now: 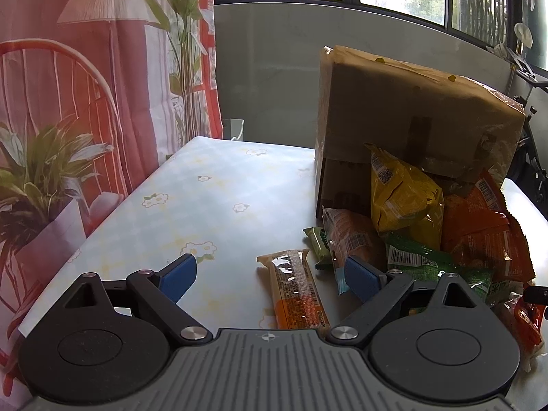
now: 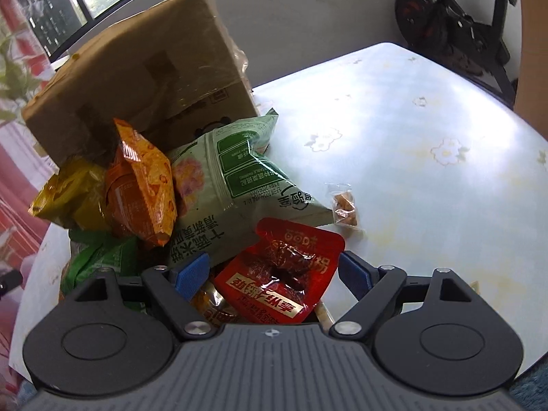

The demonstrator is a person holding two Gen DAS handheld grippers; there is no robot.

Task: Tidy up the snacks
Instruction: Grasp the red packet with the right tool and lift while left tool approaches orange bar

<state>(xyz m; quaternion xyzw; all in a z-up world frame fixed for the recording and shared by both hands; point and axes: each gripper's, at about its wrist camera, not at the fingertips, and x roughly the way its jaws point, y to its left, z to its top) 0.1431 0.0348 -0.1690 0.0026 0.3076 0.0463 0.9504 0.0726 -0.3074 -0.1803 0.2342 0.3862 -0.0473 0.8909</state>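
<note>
Snack packets lie piled against a cardboard box on a flower-print table. My left gripper is open just above the table, and a long orange snack bar lies flat between its blue fingers without touching them. My right gripper is open over the near edge of the pile. A red vacuum packet sits between its jaws, close to the right pad, with a gap at the left pad. Behind it lie a pale green bag, an orange bag and a yellow bag.
A small clear packet lies alone to the right of the pile. A small green bar and a bread packet sit by the box. A printed curtain hangs at the table's left; an exercise bike stands beyond the far corner.
</note>
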